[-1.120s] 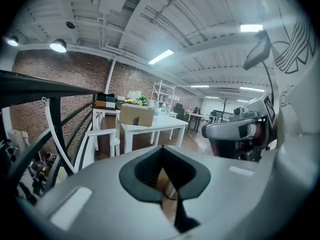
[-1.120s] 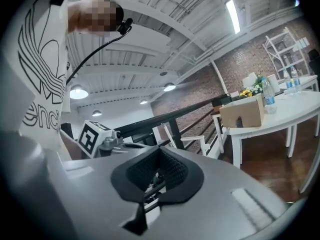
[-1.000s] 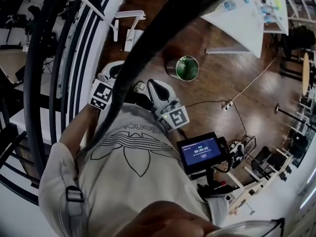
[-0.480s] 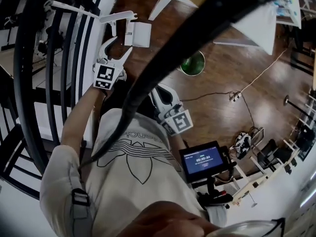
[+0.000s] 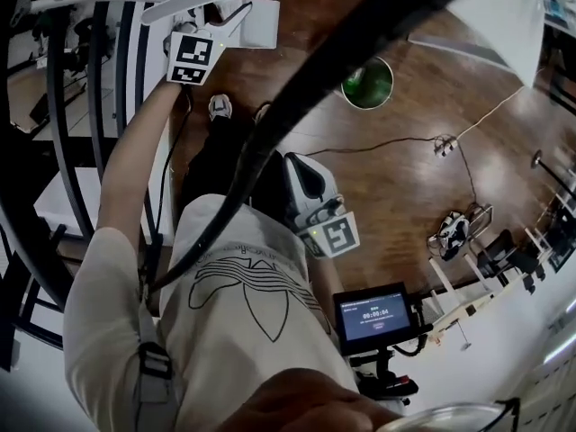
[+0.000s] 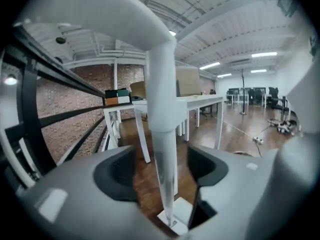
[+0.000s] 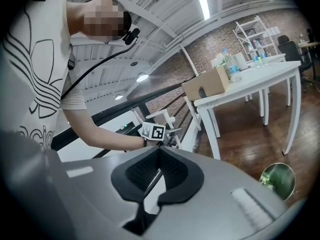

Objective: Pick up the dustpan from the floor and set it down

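Observation:
The white dustpan (image 5: 261, 23) stands on the wooden floor by the black railing, its long handle (image 6: 162, 134) upright. My left gripper (image 5: 216, 21) is stretched out to it. In the left gripper view the handle runs between the jaws of the left gripper (image 6: 162, 169) down to the pan (image 6: 176, 215). Those jaws are opening and stand apart from the handle on both sides. My right gripper (image 5: 301, 165) hangs close to my body, well short of the dustpan. In its own view the right gripper (image 7: 157, 181) is shut with nothing in it.
A black railing (image 5: 54, 106) runs along the left, right beside the dustpan. A green bin (image 5: 366, 81) stands on the floor to the right. A white table (image 5: 486, 25) is beyond it, and a cable with a power strip (image 5: 441, 144) lies across the floor.
My left gripper has reached away from my body and down to the dustpan, and its jaws have opened round the handle. The right gripper has sunk a little.

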`<state>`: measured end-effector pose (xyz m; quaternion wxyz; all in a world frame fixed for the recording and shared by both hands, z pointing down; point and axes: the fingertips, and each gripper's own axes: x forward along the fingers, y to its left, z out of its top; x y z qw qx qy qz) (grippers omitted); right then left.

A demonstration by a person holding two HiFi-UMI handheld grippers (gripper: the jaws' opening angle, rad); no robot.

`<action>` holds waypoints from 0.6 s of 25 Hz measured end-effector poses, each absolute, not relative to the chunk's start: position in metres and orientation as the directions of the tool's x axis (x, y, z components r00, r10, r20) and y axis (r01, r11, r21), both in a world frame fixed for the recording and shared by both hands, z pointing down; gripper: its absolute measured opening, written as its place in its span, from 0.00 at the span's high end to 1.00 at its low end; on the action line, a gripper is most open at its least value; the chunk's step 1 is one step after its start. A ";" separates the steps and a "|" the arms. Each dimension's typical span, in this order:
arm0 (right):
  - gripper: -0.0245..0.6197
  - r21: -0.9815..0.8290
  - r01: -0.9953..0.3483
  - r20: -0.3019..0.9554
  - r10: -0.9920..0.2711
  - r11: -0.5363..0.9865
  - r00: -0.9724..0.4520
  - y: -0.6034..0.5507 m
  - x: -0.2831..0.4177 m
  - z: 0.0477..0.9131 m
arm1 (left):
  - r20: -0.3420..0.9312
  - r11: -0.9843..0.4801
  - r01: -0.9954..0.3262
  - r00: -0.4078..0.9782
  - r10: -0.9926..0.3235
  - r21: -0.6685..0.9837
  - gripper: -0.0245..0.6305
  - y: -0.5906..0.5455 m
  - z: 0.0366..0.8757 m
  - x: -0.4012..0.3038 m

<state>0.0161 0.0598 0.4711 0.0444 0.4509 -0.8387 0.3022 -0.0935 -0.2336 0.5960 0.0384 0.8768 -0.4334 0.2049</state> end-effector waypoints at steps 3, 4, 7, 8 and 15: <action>0.96 -0.462 -0.793 0.330 -0.754 0.397 -0.569 0.055 0.021 0.473 | 0.465 -0.653 -0.748 0.540 -0.702 -0.117 0.84 -0.234 0.602 -0.083; 0.96 -0.460 -0.795 0.319 -0.761 0.396 -0.564 0.054 0.021 0.471 | 0.498 -0.649 -0.756 0.534 -0.683 -0.079 0.84 -0.233 0.601 -0.082; 0.96 -0.464 -0.787 0.277 -0.776 0.408 -0.566 0.050 0.015 0.453 | 0.526 -0.625 -0.780 0.536 -0.661 0.009 0.84 -0.224 0.578 -0.082; 0.96 -0.462 -0.780 0.257 -0.778 0.422 -0.573 0.050 0.012 0.444 | 0.517 -0.621 -0.783 0.539 -0.665 0.018 0.84 -0.220 0.563 -0.082; 0.96 -0.399 -0.730 0.127 -0.755 0.554 -0.643 0.041 0.006 0.395 | 0.410 -0.581 -0.813 0.536 -0.738 0.016 0.85 -0.189 0.421 -0.085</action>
